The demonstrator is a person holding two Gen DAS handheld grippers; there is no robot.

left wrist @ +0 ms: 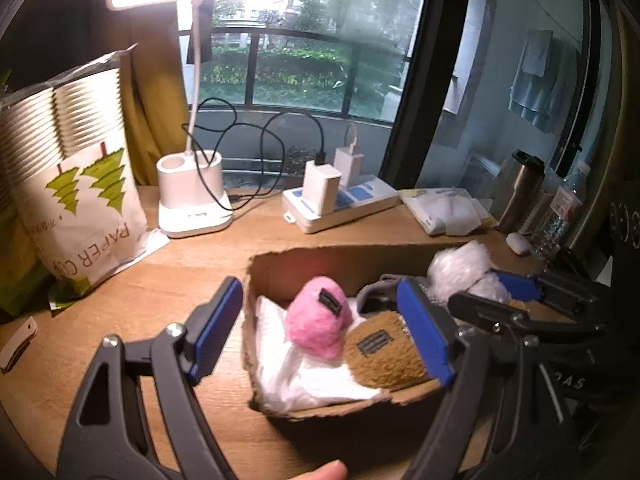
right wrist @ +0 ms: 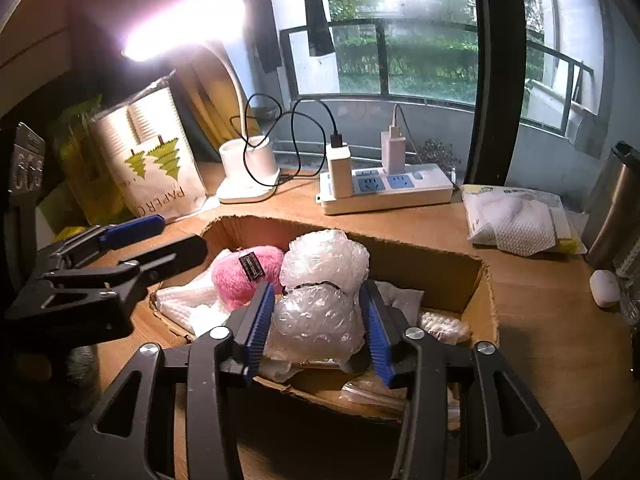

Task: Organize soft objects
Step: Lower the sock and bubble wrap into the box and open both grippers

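Observation:
An open cardboard box [left wrist: 320, 252] [right wrist: 400, 240] sits on the wooden desk. In it lie a pink plush [left wrist: 320, 324] [right wrist: 240, 272], a brown plush [left wrist: 380, 354] and white fluffy cloth [left wrist: 280, 360] [right wrist: 180, 296]. My left gripper [left wrist: 320, 332] [right wrist: 160, 240] is open wide over the box's left wall, one finger outside and one above the brown plush, gripping nothing. My right gripper [right wrist: 318, 328] [left wrist: 492, 292] reaches into the box from the right, its blue pads against both sides of a crumpled bubble wrap bundle [right wrist: 316, 312] [left wrist: 460, 268].
Behind the box stand a lit desk lamp base [left wrist: 192, 196], a power strip with chargers [right wrist: 384, 192] and a bag of paper cups [left wrist: 80, 200]. A tissue pack [right wrist: 516, 220], steel tumbler [right wrist: 616, 208] and white earbud case [right wrist: 604, 288] lie at right. A fingertip [left wrist: 328, 472] shows below.

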